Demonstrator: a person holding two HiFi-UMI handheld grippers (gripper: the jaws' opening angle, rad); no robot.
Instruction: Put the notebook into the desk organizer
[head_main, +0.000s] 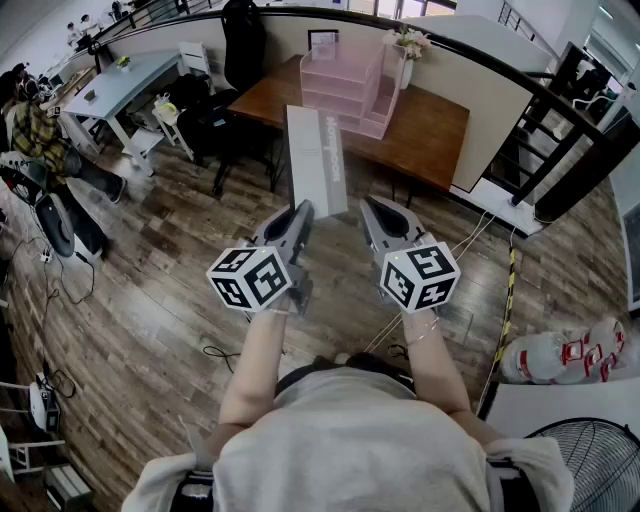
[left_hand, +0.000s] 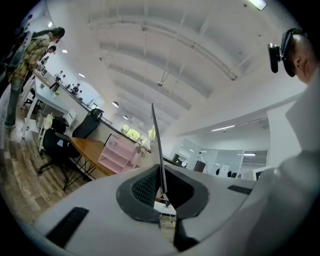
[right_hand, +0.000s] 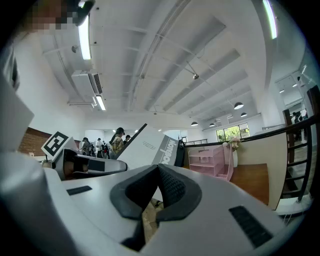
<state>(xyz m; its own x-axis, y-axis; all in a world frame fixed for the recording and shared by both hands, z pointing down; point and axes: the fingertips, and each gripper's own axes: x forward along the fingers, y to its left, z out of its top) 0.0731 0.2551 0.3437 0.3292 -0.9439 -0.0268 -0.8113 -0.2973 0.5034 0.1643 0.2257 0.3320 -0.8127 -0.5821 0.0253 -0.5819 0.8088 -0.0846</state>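
Observation:
My left gripper (head_main: 302, 214) is shut on the lower edge of a white and grey notebook (head_main: 316, 160), which it holds up in the air in front of me. In the left gripper view the notebook (left_hand: 157, 137) shows edge-on, rising from between the closed pads (left_hand: 145, 189). My right gripper (head_main: 368, 208) is shut with nothing in it, just right of the notebook (right_hand: 150, 148). A pink desk organizer (head_main: 352, 88) with open shelves stands on the brown wooden table (head_main: 425, 135) ahead, and it also shows as the organizer (right_hand: 210, 160) in the right gripper view.
A vase of flowers (head_main: 408, 48) stands beside the organizer. Black office chairs (head_main: 205, 125) stand left of the table, with a curved black railing (head_main: 560, 110) behind it. People sit at far left (head_main: 30, 130). Cables (head_main: 215, 352) lie on the wood floor and a fan (head_main: 590, 465) stands at bottom right.

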